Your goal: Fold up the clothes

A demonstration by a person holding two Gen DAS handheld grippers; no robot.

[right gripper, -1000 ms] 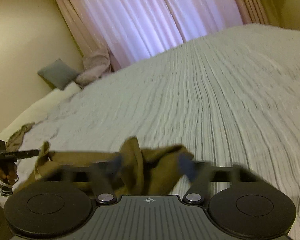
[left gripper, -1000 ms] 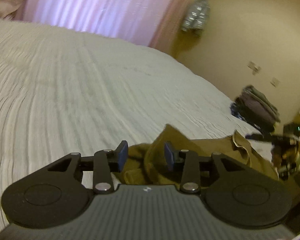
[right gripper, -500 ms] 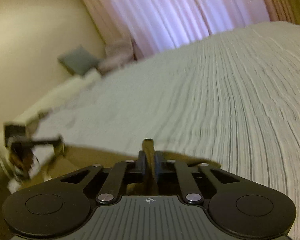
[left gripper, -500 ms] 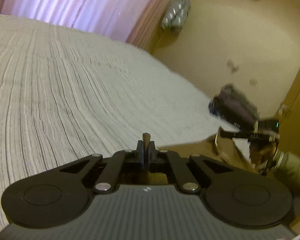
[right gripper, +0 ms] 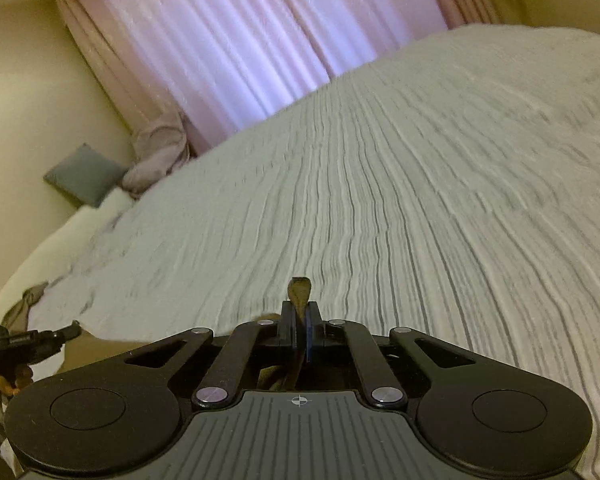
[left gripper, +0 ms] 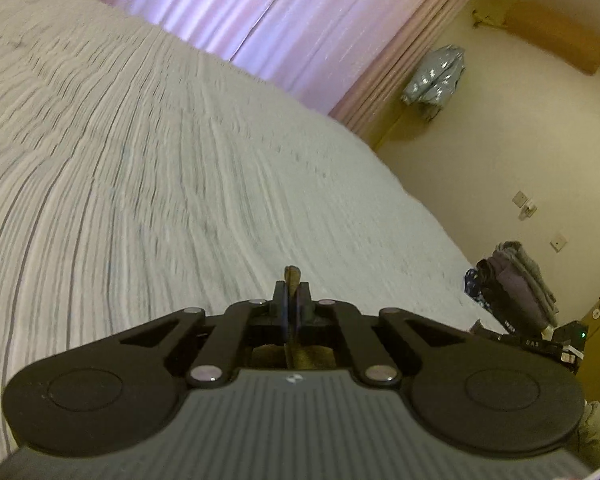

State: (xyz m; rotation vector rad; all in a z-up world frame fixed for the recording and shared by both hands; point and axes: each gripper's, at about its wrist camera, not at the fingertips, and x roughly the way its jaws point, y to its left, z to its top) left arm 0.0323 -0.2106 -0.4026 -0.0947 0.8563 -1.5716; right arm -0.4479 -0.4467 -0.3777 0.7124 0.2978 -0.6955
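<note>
An olive-brown garment is pinched in both grippers. In the left wrist view my left gripper (left gripper: 291, 294) is shut on a fold of the olive-brown garment (left gripper: 292, 276), whose tip pokes up past the fingertips; more cloth shows below the jaws. In the right wrist view my right gripper (right gripper: 300, 314) is shut on another fold of the same garment (right gripper: 299, 290). A brown stretch of it hangs low toward the left. Both grippers are held above the white ribbed bedspread (left gripper: 139, 168). Most of the garment is hidden beneath the gripper bodies.
A stack of folded dark clothes (left gripper: 516, 280) sits at the bed's right corner. Pink curtains (right gripper: 239, 40) hang behind the bed. A grey cushion (right gripper: 81, 174) and a crumpled cloth (right gripper: 23, 300) lie at the left side. A hand (right gripper: 3, 382) holds the other gripper's handle.
One second ago both grippers were open around the bunched garment on the bed. They have shut on it and lifted it, and the cloth has left the bedspread ahead.
</note>
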